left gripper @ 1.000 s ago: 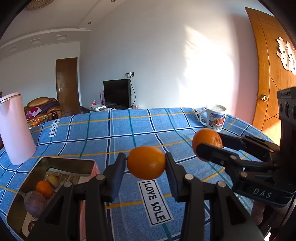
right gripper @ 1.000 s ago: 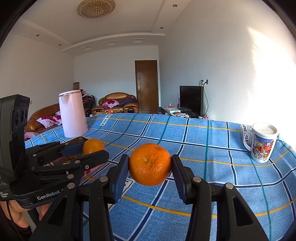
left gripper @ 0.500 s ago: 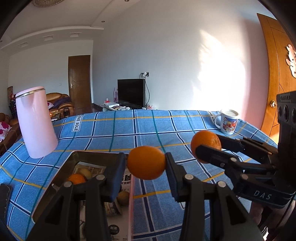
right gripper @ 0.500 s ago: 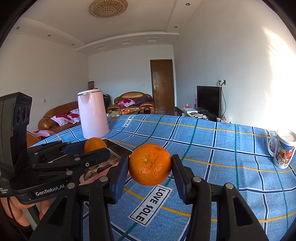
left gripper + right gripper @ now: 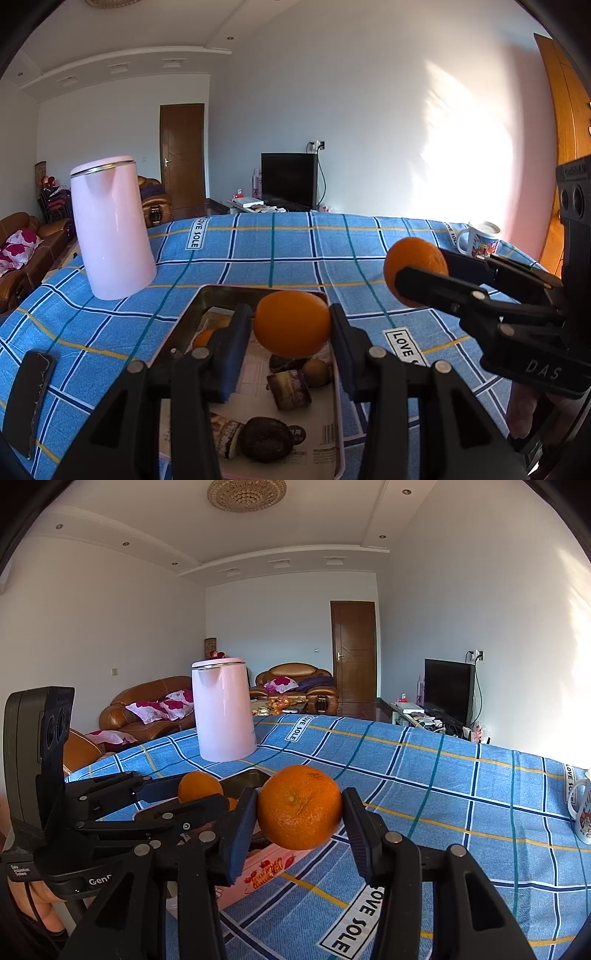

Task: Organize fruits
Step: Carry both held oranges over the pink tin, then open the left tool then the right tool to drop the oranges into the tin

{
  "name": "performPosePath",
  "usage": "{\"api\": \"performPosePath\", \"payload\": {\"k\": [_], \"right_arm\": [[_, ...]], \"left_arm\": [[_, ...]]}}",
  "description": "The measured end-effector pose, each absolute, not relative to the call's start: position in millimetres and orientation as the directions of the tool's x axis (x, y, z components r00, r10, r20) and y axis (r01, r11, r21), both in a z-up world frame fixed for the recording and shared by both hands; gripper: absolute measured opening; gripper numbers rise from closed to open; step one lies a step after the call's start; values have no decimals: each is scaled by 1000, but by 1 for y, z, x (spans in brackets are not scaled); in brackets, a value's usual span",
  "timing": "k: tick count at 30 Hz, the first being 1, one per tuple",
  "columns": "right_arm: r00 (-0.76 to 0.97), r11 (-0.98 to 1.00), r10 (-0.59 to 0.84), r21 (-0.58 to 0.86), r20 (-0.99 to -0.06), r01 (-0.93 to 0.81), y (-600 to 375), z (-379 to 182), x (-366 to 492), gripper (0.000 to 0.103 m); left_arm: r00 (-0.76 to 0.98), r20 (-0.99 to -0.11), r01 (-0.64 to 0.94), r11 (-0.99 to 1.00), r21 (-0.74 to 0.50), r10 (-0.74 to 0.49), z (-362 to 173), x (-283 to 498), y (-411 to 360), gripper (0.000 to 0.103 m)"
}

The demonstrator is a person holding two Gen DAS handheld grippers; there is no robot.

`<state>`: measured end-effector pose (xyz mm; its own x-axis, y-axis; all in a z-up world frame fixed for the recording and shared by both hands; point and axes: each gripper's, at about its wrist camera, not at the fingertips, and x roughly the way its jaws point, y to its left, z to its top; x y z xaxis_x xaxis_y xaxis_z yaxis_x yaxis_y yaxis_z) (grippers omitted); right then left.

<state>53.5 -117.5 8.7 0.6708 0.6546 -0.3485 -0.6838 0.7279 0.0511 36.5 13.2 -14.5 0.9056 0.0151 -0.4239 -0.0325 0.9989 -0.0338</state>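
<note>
Left wrist view: the left tool (image 5: 291,326) grips an orange (image 5: 291,323) at frame centre, above a metal tray (image 5: 192,314) containing other fruit on the blue checked counter (image 5: 295,251). The right tool (image 5: 415,275), at right, clamps a second orange (image 5: 412,254). A pink kettle (image 5: 110,229) stands upper left.

Right wrist view: the right tool (image 5: 299,812) grips its orange (image 5: 299,806) at centre. The left tool (image 5: 199,792), lower left, holds its orange (image 5: 197,784) over the tray (image 5: 243,777).

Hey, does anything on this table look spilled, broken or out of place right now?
Nothing is spilled or broken. The pink kettle and mug stand upright on the checked tablecloth. Each set of tongs holds an orange: left, right. One oddity: a dark phone lies close to the table's edge.
</note>
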Motion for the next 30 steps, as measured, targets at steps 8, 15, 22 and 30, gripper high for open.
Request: {"api": "performPosePath", "payload": {"k": [8, 15, 22, 30], "right_arm": [[634, 687, 690, 41, -349, -725, -87, 11, 49, 49], [608, 660, 709, 35, -358, -750, -65, 9, 49, 49], [572, 631, 723, 35, -388, -775, -39, 5, 52, 49], [526, 613, 706, 37, -474, -789, -8, -13, 61, 49]], "left_arm": [[898, -434, -95, 995, -22, 76, -16, 26, 39, 44], [886, -447, -142, 990, -18, 119, -20, 19, 61, 44], [865, -480, -176, 984, -11, 149, -28, 11, 80, 44], [849, -507, -179, 984, -13, 148, -39, 10, 85, 44]]}}
